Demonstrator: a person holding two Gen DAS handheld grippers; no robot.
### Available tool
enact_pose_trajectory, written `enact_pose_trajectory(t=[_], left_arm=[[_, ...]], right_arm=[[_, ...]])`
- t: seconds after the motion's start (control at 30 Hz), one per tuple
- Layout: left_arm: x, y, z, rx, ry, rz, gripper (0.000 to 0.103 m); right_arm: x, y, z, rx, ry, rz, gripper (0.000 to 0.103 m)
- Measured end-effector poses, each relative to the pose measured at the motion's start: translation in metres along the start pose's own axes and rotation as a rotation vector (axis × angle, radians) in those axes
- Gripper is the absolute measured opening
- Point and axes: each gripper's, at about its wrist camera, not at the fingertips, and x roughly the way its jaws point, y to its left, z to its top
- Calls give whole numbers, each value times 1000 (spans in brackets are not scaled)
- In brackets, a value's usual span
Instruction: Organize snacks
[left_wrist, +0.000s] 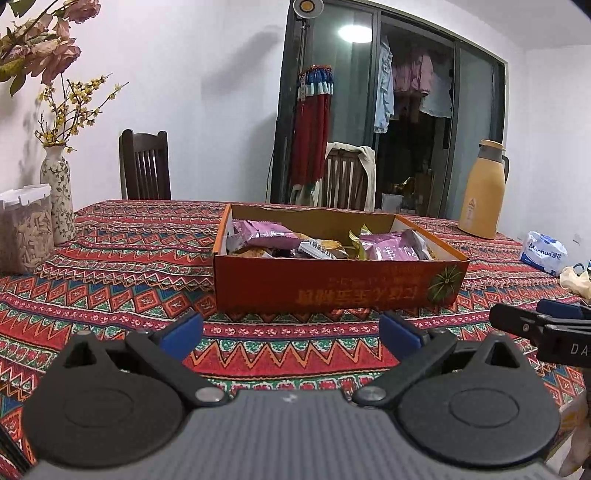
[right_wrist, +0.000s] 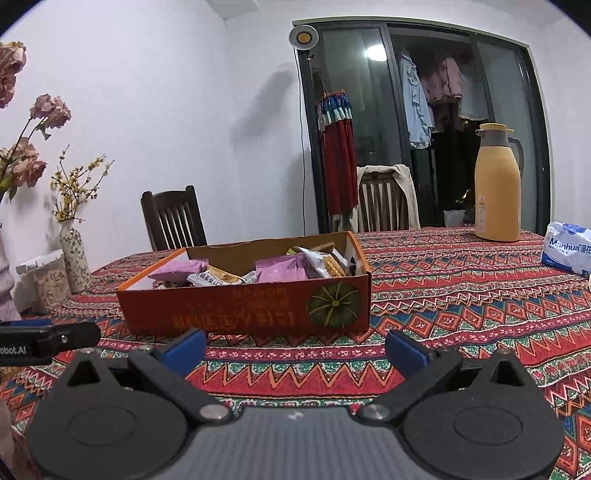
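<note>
Patterned woven tablecloth (left_wrist: 110, 280) under rectangular cardboard snack box (left_wrist: 332, 288)

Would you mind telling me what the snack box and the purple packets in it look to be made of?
Orange box: likely printed cardboard, matte, with a ragged brown back edge. Purple packets: probably glossy plastic film, crinkled and reflecting light.

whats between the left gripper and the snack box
Only bare patterned tablecloth lies between the open left gripper and the orange snack box; the left wrist view shows it.
</note>
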Motion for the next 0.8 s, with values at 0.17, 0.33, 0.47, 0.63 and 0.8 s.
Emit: enact_pose_trajectory(t=[0.17,0.33,0.47,0.63,0.8], left_arm=[[0,0,0,2,0,1,103],[0,0,0,0,1,0,103],[1,0,-1,0,2,1,103],[1,0,-2,0,3,1,103],[1,0,-2,-1,3,0,103]], right_arm=[[1,1,0,-1,6,2,103],[2,1,0,-2,10,2,103],[2,1,0,-2,11,3,103],[2,1,0,-2,12,2,103],[2,1,0,-3,12,2,103]])
